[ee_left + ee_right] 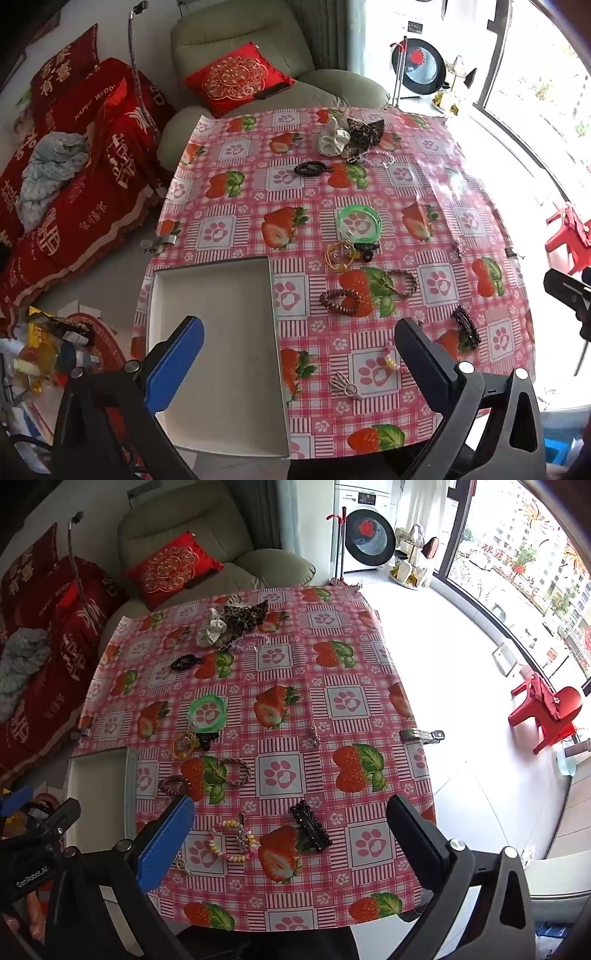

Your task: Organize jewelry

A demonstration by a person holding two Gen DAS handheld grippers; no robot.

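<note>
Jewelry lies scattered on a table with a pink strawberry cloth (436, 192). An empty white box (218, 332) sits at the table's near left corner. I see a green bangle (359, 220), yellow rings (338, 254), brown bead bracelets (341, 301), a black hair claw (310, 829), a pastel bead bracelet (232, 840), a black hair tie (310, 168) and scrunchies (334, 140) at the far side. My left gripper (299, 354) is open and empty above the box's right edge. My right gripper (291, 842) is open and empty above the pastel bracelet and black claw.
A green armchair (236, 48) with a red cushion stands behind the table. A red-covered sofa (74, 166) is at left. A red plastic chair (546, 709) and a washing machine (369, 535) stand on the floor at right. Metal clips (421, 735) hold the cloth edges.
</note>
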